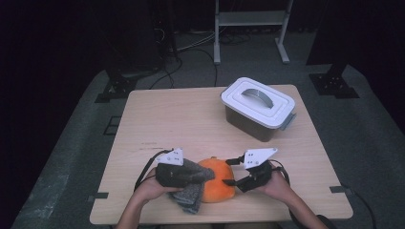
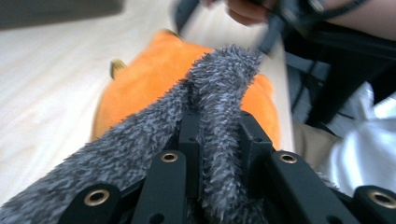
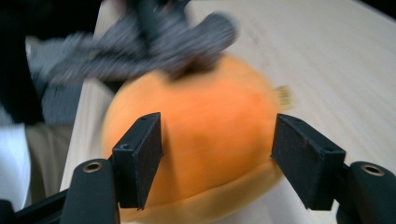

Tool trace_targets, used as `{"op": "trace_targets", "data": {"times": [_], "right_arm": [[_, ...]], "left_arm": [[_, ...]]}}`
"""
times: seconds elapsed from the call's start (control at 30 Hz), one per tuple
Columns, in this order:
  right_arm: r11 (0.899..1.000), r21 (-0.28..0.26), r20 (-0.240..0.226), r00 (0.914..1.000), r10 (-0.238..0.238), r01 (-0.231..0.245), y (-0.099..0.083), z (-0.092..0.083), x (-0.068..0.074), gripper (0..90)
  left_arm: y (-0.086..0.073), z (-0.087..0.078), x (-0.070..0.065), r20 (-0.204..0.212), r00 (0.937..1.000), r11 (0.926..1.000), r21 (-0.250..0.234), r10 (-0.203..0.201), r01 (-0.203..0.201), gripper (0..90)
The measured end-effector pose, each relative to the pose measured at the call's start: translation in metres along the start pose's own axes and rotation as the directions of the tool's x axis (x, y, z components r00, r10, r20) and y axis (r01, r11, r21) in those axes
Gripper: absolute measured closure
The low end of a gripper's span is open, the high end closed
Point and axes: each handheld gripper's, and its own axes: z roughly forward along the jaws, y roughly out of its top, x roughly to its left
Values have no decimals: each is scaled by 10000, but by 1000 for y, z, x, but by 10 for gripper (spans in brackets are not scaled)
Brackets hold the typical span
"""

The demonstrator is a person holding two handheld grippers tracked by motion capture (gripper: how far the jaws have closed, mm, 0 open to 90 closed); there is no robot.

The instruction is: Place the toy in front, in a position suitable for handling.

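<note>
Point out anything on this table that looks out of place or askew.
Little stands out. The grey fuzzy cloth, pinched in the left gripper, lies bunched against the orange hat and hangs over the table edge. The lidded box sits turned at an angle to the table's edges.

L fingers (image 2: 219, 135) clamped, R fingers (image 3: 140, 154) apart
</note>
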Motion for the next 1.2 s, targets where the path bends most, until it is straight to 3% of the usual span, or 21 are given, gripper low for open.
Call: {"op": "trace_targets", "data": {"times": [0.1,0.17,0.27,0.37,0.43,0.53,0.67,0.73,0.93,1.0,1.07,1.2], "right_arm": [[9998,97,-113,9998,169,-168,-3,5,-1,289],[9995,269,-135,9998,141,-138,-4,10,2,291],[9988,488,-241,9997,-58,70,-4,12,7,293],[9969,704,-272,9991,-322,340,-5,13,10,293],[9963,735,-307,9986,-430,452,-5,12,11,293],[9965,708,-323,9985,-433,455,-4,10,10,278],[9993,223,-24,9995,307,-306,-4,-1,-1,263],[9977,357,140,9983,567,-571,-8,-4,-6,253],[9833,763,-701,9829,1703,-1649,-13,14,-10,285],[9797,847,-751,9792,1883,-1819,-11,15,-10,386],[9837,893,-591,9851,1616,-1560,-6,9,-9,493],[9972,614,-65,9990,437,-433,7,-1,2,555]], "left_arm": [[1,2,0,326,9995,9999,103,-23,19,746],[0,0,1,285,9996,9999,96,-88,85,746],[2,-12,3,-394,9991,9998,51,-182,184,745],[0,-22,7,-1078,9932,9990,-38,-449,448,743],[-3,-23,8,-882,9943,9982,-172,-592,579,742],[-3,-17,6,-783,9958,9988,99,-471,480,739],[-5,-15,5,-688,9974,9980,574,-230,270,741],[-7,-15,6,-585,9979,9981,530,-294,326,741],[-8,-14,7,-463,9984,9983,471,-311,333,741],[-4,-15,6,-504,9982,9992,247,-313,326,743],[3,-16,4,-466,9986,9996,-119,-248,243,747],[22,-13,-4,-393,9988,9990,-334,298,-311,747]]}}
